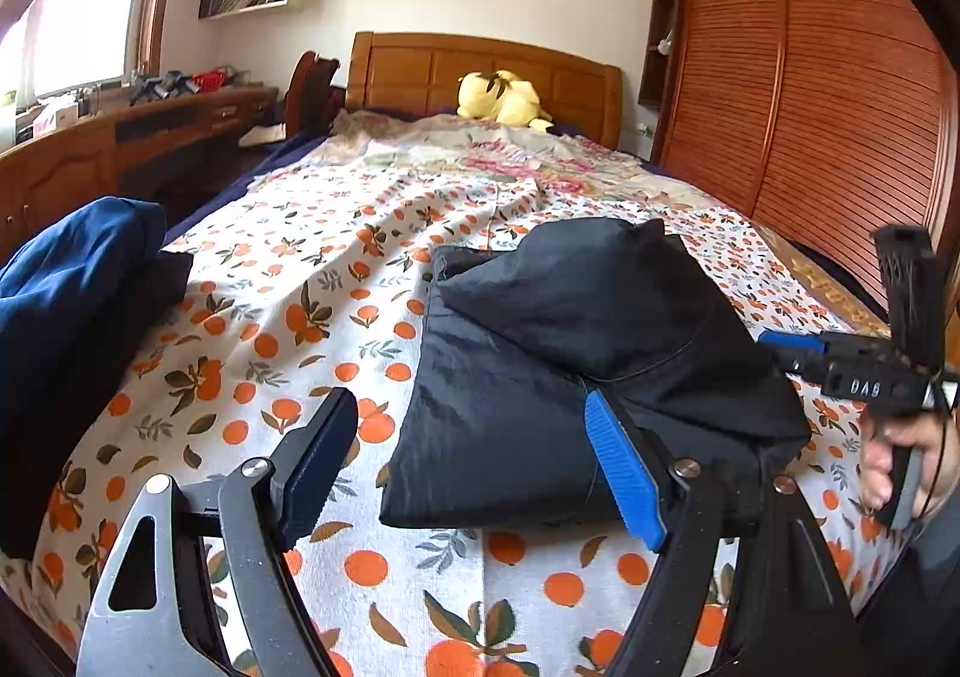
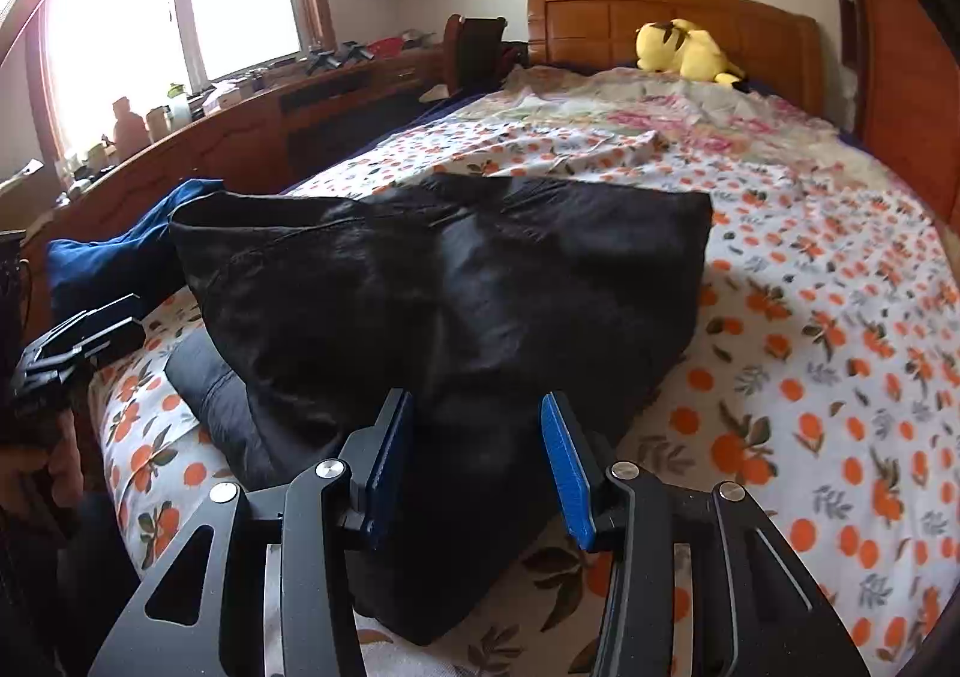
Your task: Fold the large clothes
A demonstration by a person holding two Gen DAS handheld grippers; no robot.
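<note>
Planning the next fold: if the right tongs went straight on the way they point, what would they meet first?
Most likely the black garment. The right tongs stand open with its near fold already between the pads, not pressed. Depth is unclear, but nothing else lies ahead before the orange-print bedsheet.

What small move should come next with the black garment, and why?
Probably press the puffed top fold flat with the right gripper. The black garment is already folded on the bed, but its top layer bulges, and both grippers are open.
</note>
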